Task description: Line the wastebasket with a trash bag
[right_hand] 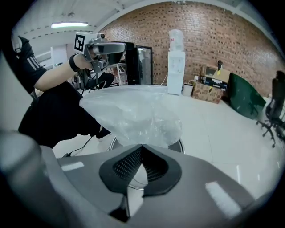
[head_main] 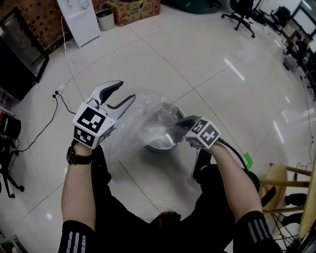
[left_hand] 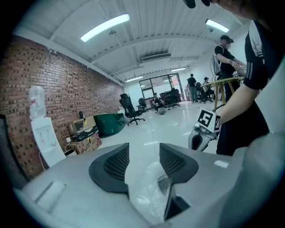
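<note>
A round metal wastebasket [head_main: 167,144] stands on the white floor in front of the person's knees. A clear trash bag [head_main: 140,121] is stretched over it between both grippers. My right gripper [head_main: 177,124] is shut on the bag's edge above the basket's right rim; in the right gripper view the bag [right_hand: 133,111] billows out from the shut tips [right_hand: 141,148] over the basket rim [right_hand: 181,143]. My left gripper [head_main: 126,92] is up at the left with its jaws apart. Bag film [left_hand: 149,189] lies loose low between the jaws of the left gripper [left_hand: 144,149]; the pads do not press it.
A water dispenser [head_main: 79,20], a small bin [head_main: 105,19] and a cardboard box [head_main: 133,10] stand at the far wall. A cable [head_main: 59,96] runs across the floor at left. A wooden stool [head_main: 281,184] is close at right, and an office chair [head_main: 242,12] stands far back.
</note>
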Demonstrator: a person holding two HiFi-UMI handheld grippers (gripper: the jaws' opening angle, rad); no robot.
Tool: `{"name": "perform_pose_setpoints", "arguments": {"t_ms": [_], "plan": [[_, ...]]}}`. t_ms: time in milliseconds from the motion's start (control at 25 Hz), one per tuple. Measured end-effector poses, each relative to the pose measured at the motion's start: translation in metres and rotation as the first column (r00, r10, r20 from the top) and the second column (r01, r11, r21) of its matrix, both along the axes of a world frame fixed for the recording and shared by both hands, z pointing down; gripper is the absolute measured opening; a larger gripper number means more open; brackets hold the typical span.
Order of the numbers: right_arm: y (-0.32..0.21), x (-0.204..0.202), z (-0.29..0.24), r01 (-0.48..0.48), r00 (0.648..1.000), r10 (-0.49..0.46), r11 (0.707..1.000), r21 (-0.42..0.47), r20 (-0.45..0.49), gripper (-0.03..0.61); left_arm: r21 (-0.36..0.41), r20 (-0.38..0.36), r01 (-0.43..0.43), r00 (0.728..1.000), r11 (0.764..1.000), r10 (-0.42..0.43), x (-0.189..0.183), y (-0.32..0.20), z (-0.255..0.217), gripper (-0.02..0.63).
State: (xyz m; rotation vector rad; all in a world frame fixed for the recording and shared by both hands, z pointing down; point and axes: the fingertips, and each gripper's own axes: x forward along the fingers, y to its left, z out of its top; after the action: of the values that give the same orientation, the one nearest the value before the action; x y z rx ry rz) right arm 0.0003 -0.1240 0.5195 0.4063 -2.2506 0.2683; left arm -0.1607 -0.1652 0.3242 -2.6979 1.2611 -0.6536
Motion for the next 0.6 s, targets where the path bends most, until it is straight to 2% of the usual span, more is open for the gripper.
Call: {"name": "perform_pose_setpoints", "arguments": {"t_ms": [120, 280, 440, 600], "plan": [[0.007, 0.009, 0.019, 0.005, 0.999, -0.007, 0.998, -0.064, -0.036, 0.008, -0.040, 0.056, -0.020, 0.998, 0.999, 0.022, 0.009, -0.002, 0.024, 0.182], [0.021, 0.016, 0.039, 0.024, 0.993, -0.039, 0.990, -0.137, -0.108, 0.008, -0.133, 0.099, -0.059, 0.992, 0.989, 0.073, 0.020, 0.000, 0.057, 0.150], [0.032, 0.022, 0.051, 0.052, 0.983, -0.080, 0.985, -0.162, -0.167, 0.008, -0.226, 0.134, -0.119, 0.979, 0.967, 0.151, 0.033, 0.013, 0.084, 0.127], [0.034, 0.029, 0.064, 0.043, 0.975, -0.079, 0.984, -0.171, -0.207, 0.008, -0.308, 0.199, -0.161, 0.953, 0.938, 0.229, 0.043, 0.028, 0.115, 0.074]]}}
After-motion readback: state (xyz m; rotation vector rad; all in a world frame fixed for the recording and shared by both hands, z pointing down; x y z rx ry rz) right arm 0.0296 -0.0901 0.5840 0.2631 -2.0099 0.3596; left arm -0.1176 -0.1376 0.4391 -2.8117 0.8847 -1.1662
